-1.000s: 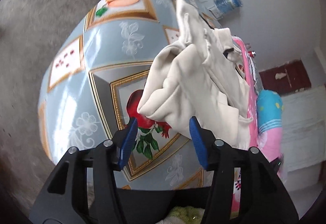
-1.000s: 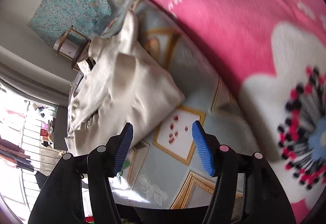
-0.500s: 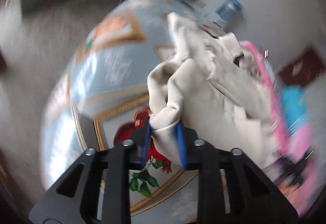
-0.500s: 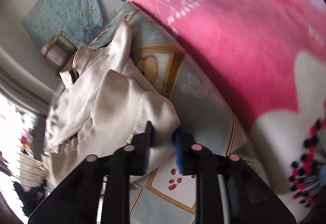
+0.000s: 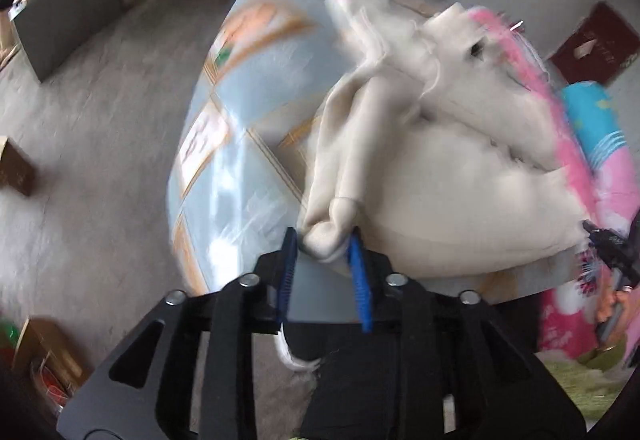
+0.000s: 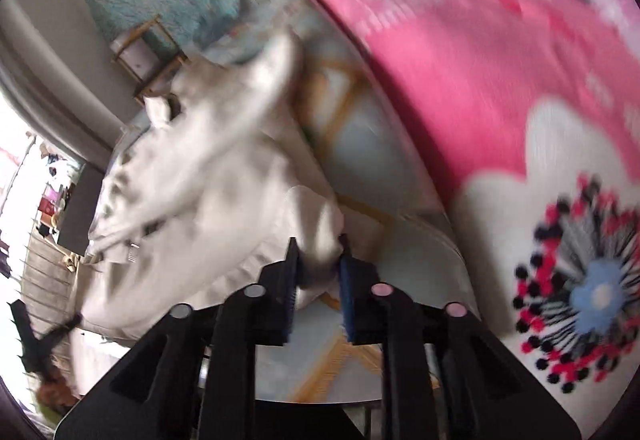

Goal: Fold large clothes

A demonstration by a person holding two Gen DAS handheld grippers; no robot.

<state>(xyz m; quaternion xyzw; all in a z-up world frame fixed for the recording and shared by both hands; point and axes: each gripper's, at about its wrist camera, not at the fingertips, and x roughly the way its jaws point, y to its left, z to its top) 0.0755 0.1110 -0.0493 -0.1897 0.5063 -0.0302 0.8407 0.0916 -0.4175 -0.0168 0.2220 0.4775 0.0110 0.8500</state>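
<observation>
Desk (image 5: 256,111) surface: glossy pale-blue cover with gold-framed picture panels, rounded edge, over grey floor. Pink fleece blanket (image 6: 460,51), soft pile, white and dotted flower print, lies along the desk's far side beside the garment. Cream garment (image 5: 460,175), large, matte woven cloth, lies crumpled on the desk in loose folds and ridges, one end trailing toward the far edge. Left tongs (image 5: 322,240): blue ribbed pads on black arms, a bunched rounded corner of the garment between them and touching both pads; jaws easing apart. Right tongs (image 6: 318,260): same build, another thick fold of the garment pinched between the pads; jaws likewise widening. Both frames motion-blurred.
</observation>
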